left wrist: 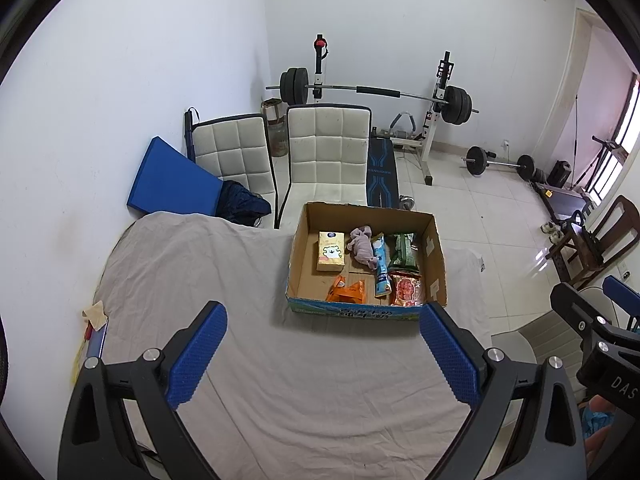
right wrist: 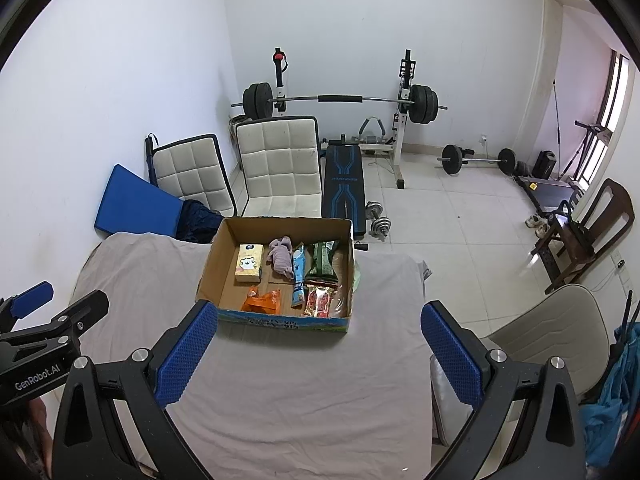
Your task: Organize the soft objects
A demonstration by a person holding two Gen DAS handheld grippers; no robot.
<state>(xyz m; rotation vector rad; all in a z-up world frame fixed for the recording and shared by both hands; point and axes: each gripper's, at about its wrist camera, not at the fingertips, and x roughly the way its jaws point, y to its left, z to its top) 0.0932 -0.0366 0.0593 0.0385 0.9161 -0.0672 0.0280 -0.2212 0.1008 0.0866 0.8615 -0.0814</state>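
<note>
Both grippers, left gripper [left wrist: 322, 354] and right gripper [right wrist: 316, 350], hang spread and empty over the wrinkled cloth-covered bench [left wrist: 280, 392], short of the cardboard box [left wrist: 438, 264] holding crinkly packets.

Bright, even daylight enters from the window [left wrist: 624, 128] at the right edge, putting a glare patch on the floor tiles [left wrist: 538, 254]. Both fisheye views are sharp, bend straight lines strongly outward, and end in black corners; the cardboard box [right wrist: 280, 322] casts a soft shadow.

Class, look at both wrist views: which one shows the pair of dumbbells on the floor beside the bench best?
The right wrist view. There both dumbbells lie in full sight on the tiles beside the bench, beyond the cardboard box. In the left wrist view only a sliver of them peeks over the box's far rim.
</note>
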